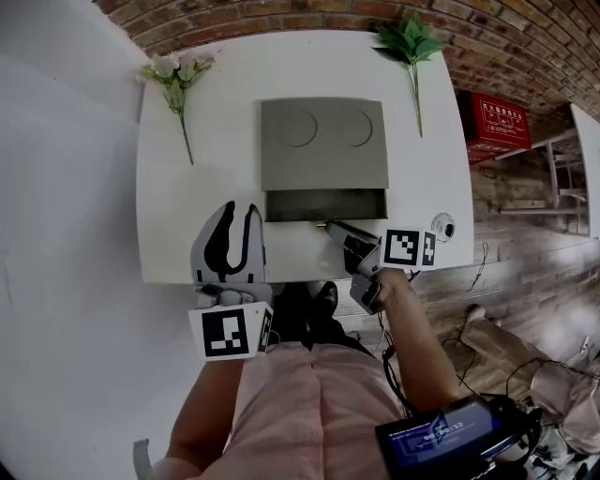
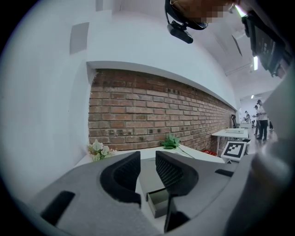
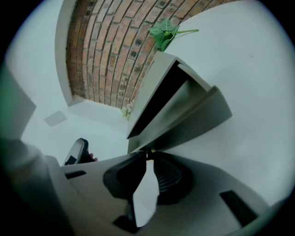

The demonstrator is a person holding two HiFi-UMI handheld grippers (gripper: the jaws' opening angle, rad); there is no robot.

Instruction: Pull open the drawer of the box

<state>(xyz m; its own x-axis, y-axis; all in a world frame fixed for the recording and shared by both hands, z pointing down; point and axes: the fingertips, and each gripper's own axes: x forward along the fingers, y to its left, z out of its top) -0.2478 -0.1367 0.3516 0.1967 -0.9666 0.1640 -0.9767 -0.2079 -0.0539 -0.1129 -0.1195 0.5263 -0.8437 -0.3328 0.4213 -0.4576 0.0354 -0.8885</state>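
Left tool (image 1: 239, 212) hovers, jaws apart and empty, box (image 1: 323, 141) ahead of it; right tool (image 1: 330, 224) pinches the front of the part-open drawer (image 1: 324, 204).

White rectangular table (image 1: 187, 234) set against red brick wall (image 1: 281, 11); plain white wall (image 2: 41, 115) on the left side. Brown wood-plank floor (image 1: 534, 262) to the right. Red printed box (image 1: 494, 124) at foot of the brick wall. Second white table (image 2: 229, 133) further along the brick wall. Ceiling strip light (image 2: 255, 62) lit; room bright.

Head cam overhead; all views prob. share drawer (image 1: 324, 204).
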